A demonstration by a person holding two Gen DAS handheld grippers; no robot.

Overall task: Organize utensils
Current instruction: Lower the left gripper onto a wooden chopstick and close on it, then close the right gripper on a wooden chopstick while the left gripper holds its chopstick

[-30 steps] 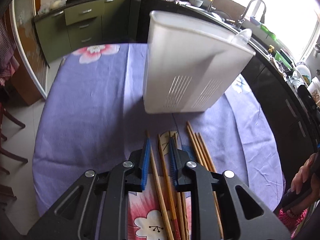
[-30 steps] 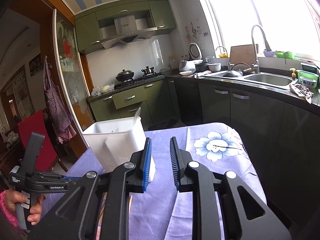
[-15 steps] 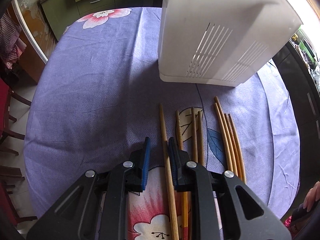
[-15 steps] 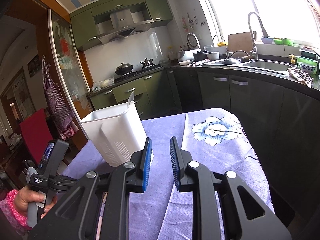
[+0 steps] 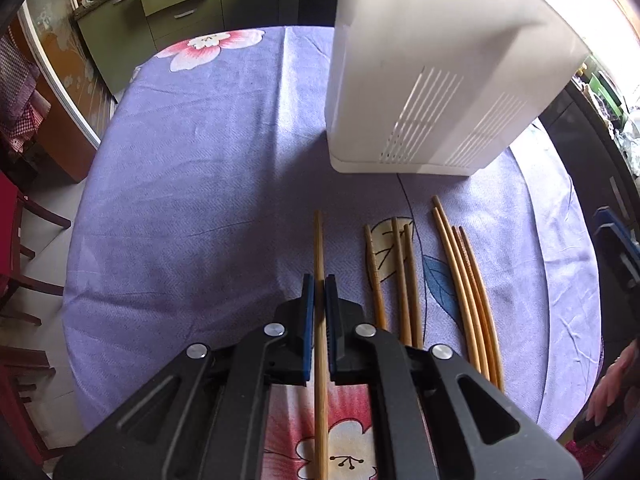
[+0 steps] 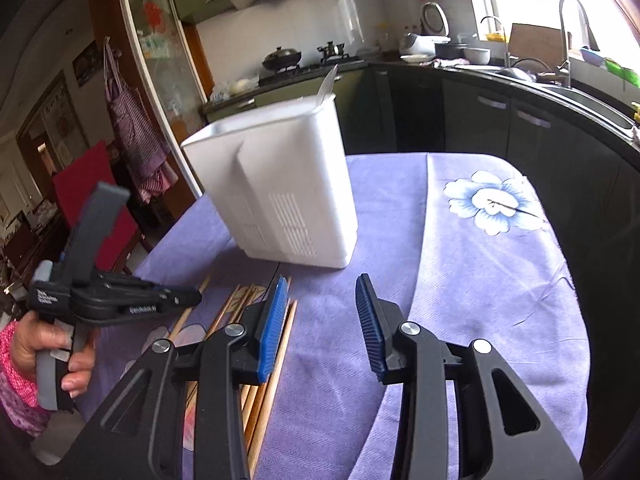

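Several wooden chopsticks lie side by side on the purple floral tablecloth, in front of a white slotted utensil holder. My left gripper is shut on the leftmost chopstick, which points toward the holder. My right gripper is open and empty above the cloth, just right of the chopsticks and in front of the holder. The left gripper also shows in the right wrist view, held by a hand.
The round table's edge curves around at left and right. Red chairs stand to the left. Kitchen cabinets and a counter with sink lie beyond the table.
My left gripper moved left over the leftmost chopstick and closed on it. My right gripper lowered toward the table and opened wider.
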